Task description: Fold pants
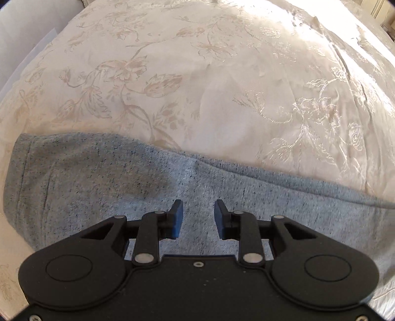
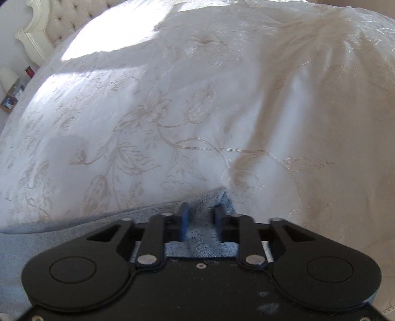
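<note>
Grey-blue flecked knit pants (image 1: 103,177) lie spread on our bed's cream floral bedspread (image 1: 197,74), near its front edge. Our left tool (image 1: 198,217) hangs over the fabric with its jaws apart and nothing between them. Our right tool (image 2: 201,219) pinches a bunched fold of the pants at their edge. A tufted headboard (image 2: 61,14) shows far left.

The grey pants (image 1: 98,177) run out of the left wrist view at its right edge, and the body of the left tongs (image 1: 198,217) covers their lower part. In the right wrist view the right tongs (image 2: 201,219) hide most of the cloth. Small items (image 2: 11,96) at the left edge are too small to tell.
</note>
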Tool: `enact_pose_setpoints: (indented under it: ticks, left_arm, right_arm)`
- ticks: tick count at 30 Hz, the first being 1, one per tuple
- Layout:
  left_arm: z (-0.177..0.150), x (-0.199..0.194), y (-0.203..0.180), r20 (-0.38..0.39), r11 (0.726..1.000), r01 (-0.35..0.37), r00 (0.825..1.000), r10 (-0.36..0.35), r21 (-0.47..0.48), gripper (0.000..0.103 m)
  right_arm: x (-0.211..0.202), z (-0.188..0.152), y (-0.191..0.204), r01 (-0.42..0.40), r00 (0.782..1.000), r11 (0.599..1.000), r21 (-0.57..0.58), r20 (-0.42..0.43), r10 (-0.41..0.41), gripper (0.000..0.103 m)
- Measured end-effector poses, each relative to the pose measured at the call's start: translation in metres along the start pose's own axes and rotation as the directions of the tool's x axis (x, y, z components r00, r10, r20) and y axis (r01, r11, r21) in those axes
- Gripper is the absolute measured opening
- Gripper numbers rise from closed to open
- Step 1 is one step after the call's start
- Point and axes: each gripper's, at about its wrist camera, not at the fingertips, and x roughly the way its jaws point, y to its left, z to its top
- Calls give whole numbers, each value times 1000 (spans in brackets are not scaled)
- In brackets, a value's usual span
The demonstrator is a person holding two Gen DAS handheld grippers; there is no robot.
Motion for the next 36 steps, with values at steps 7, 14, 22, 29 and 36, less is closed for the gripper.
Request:
enact_pose_setpoints:
  ticks: [7, 14, 22, 29, 36]
  left_arm:
    - [20, 14, -34, 12, 996, 53, 998, -54, 72, 38]
    - [-1, 16, -78, 149, 921, -37, 989, -23, 388, 41]
    - [-32, 25, -95, 92, 690, -3, 992, -92, 724, 44]
    - [-29, 37, -102, 78, 616, -22, 995, -63, 788, 45]
    - [-27, 39, -111, 68, 530, -16, 995, -79, 848, 45]
  right_arm:
    - [-29, -4, 5, 36, 992, 999, 36, 121, -41, 4]
    - [-31, 1, 12, 82, 986, 996, 48, 145, -88, 4]
    - [-23, 2, 11, 98, 988, 994, 57, 115, -104, 4]
    - [-23, 2, 12, 96, 989, 994, 57, 105, -101, 4]
    - [-24, 2, 9, 84, 991, 994, 71, 101, -91, 4]
